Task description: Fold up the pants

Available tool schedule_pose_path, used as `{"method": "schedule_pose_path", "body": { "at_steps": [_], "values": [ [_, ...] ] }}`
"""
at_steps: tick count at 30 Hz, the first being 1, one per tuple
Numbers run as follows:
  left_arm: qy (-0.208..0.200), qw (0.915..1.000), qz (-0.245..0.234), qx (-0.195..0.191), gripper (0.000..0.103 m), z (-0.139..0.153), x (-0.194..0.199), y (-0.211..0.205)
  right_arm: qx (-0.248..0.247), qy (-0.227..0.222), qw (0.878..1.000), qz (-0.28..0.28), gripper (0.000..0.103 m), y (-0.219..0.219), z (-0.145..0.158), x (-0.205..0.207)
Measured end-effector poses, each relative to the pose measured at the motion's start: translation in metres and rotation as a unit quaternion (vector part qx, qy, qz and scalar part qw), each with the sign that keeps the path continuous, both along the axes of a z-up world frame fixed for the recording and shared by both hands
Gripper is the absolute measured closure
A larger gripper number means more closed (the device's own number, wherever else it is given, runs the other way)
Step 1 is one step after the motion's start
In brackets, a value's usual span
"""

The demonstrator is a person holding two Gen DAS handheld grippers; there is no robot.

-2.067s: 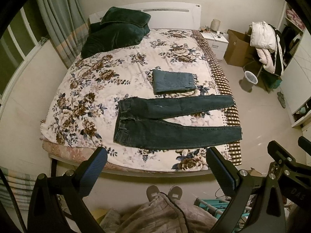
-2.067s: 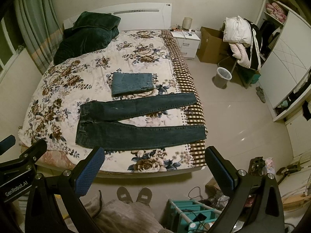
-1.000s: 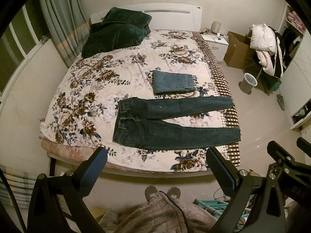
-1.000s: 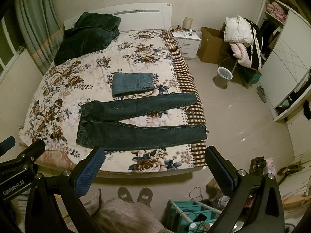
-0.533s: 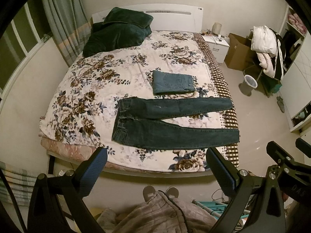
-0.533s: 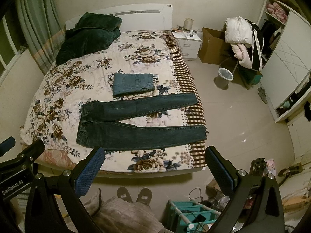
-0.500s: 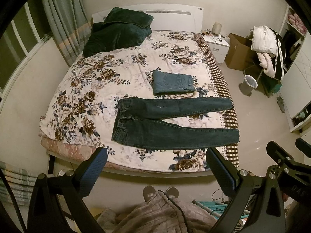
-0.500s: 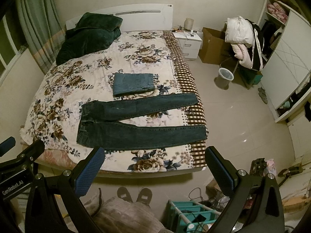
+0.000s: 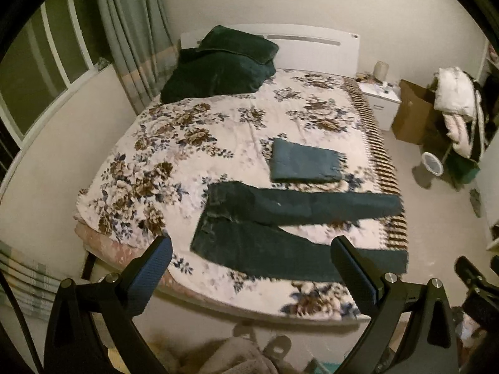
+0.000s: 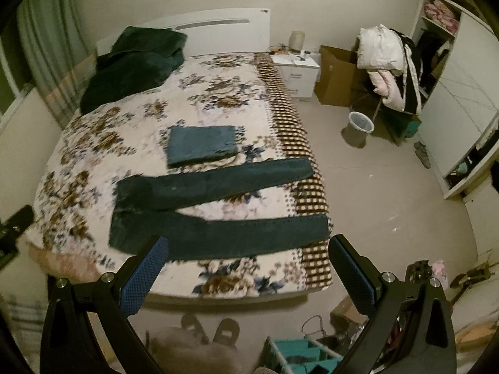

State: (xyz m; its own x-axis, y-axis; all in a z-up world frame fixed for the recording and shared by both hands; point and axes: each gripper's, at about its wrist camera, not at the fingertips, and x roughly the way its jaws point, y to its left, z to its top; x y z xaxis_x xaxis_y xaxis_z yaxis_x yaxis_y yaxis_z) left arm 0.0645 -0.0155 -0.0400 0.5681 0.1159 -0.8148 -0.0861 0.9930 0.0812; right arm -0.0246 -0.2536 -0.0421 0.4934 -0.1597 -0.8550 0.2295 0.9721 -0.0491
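Observation:
Dark jeans (image 9: 280, 227) lie spread flat on the floral bed (image 9: 174, 143), waist to the left, the two legs splayed apart toward the right edge; they also show in the right wrist view (image 10: 199, 212). A folded lighter-blue pair (image 9: 304, 162) lies just behind them, also in the right wrist view (image 10: 201, 145). My left gripper (image 9: 251, 268) is open and empty, held above the bed's near edge. My right gripper (image 10: 248, 266) is open and empty, likewise short of the jeans.
Dark green pillows (image 9: 218, 62) lie at the headboard. A nightstand (image 10: 296, 71), cardboard box (image 10: 336, 74), bin (image 10: 358, 126) and clothes-laden chair (image 10: 389, 68) stand right of the bed. A teal rack (image 10: 299, 355) and my feet (image 10: 212, 327) are below.
Both grippers have moved forward and down toward the bed; the jeans look larger and closer. The left view has swung rightward. Nothing on the bed has moved.

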Motion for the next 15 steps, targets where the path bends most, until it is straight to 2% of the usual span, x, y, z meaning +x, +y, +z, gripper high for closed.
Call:
{"method": "schedule_pose_path", "body": {
  "at_steps": [4,9,12,15],
  "values": [
    [0.017,0.9997,0.0,0.018,0.0,-0.032,0.045,0.001,0.006,0.016,1.0,-0.02,0.0,-0.017,-0.04,0.053],
    [0.06,0.9978,-0.025,0.015,0.0,-0.076,0.114,-0.002,0.031,0.042,0.998,-0.043,0.0,-0.029,-0.093,0.125],
    [0.083,0.9954,-0.046,0.012,0.0,-0.103,0.153,-0.007,0.056,0.069,0.994,-0.062,0.0,-0.035,-0.131,0.176],
    [0.105,0.9923,-0.062,0.02,0.0,-0.144,0.2,-0.011,0.05,0.094,0.993,-0.057,0.0,-0.037,-0.18,0.23]
  ]
}}
